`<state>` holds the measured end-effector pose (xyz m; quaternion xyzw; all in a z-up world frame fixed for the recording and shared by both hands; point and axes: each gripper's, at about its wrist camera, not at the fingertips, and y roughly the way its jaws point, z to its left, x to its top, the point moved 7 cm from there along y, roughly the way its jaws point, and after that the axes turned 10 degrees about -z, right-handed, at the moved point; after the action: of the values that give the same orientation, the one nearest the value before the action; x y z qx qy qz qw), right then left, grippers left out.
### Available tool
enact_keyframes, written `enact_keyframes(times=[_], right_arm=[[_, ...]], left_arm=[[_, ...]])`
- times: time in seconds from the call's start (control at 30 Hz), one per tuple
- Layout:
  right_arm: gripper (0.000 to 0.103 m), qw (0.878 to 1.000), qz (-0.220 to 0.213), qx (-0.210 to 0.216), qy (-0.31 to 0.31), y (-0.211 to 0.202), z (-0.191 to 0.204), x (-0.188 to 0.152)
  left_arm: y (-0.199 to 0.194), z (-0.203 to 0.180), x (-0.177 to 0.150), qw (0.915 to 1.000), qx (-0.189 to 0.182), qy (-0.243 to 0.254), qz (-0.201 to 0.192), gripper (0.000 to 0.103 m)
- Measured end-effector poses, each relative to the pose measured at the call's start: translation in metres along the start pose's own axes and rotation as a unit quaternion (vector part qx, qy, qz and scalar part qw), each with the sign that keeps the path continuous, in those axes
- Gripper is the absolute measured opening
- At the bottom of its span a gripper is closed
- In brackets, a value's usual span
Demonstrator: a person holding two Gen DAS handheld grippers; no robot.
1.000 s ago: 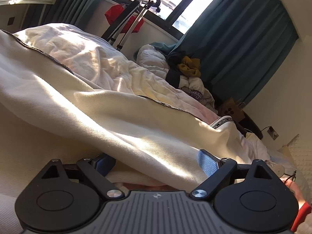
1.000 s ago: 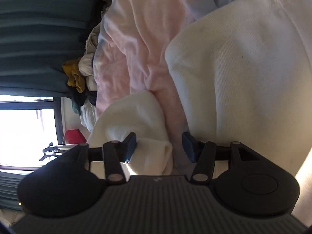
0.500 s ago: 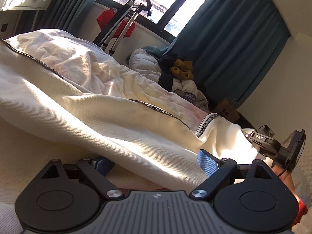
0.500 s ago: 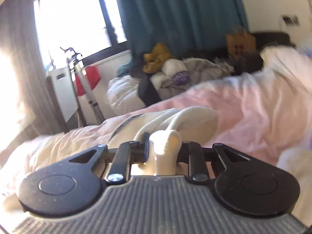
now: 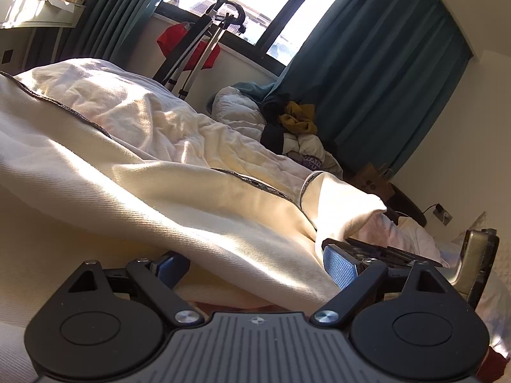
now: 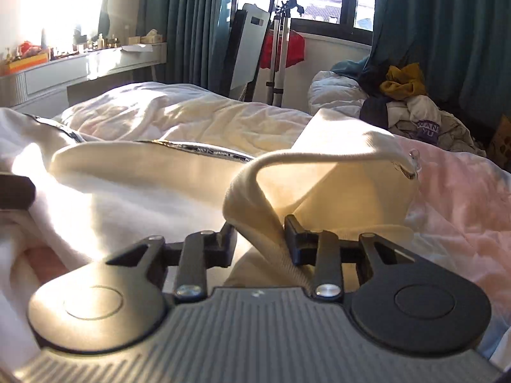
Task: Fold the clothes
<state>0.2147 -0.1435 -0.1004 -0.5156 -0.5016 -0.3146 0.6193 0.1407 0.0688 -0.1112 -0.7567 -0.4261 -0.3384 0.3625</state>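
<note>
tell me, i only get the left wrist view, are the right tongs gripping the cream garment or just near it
Observer: Gripping. The right tongs are shut on a ribbed edge of the cream garment.
Operator: is that bit flat on the bed
Observer: No, the held part arches up over the tongs in an open loop, above the pink bedding.
Operator: anything on the cloth i should know
Observer: A small clear plastic tag fastener sticks out of the raised fold's far edge.
</note>
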Motion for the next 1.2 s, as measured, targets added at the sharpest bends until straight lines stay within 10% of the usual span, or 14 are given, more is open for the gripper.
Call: enact_keyframes(times=[0.27, 0.6, 0.73, 0.9, 1.2], right_arm=[[0.042, 0.973, -0.05, 0.025, 0.224, -0.036, -0.052, 0.024], [0.044, 0.858, -0.06, -0.061, 0.506, -0.057, -0.15, -0.016], [0.044, 0.857, -0.046, -0.128, 0.498, -0.06, -0.172, -0.032], [0.044, 0.856, -0.09, -0.02, 0.509, -0.055, -0.148, -0.01], [0.044, 0.922, -0.051, 0.018, 0.384, -0.024, -0.095, 0.002]], left_arm=[[-0.006, -0.001, 0.004, 0.9999, -0.004, -0.006, -0.008, 0.091], [-0.003, 0.0, 0.002, 1.0, -0.002, -0.006, -0.004, 0.091], [-0.003, -0.001, 0.002, 1.0, 0.0, -0.004, -0.003, 0.091], [-0.003, -0.003, 0.0, 1.0, 0.001, 0.002, -0.005, 0.091], [-0.004, -0.004, -0.002, 0.9999, 0.004, 0.01, -0.006, 0.091]])
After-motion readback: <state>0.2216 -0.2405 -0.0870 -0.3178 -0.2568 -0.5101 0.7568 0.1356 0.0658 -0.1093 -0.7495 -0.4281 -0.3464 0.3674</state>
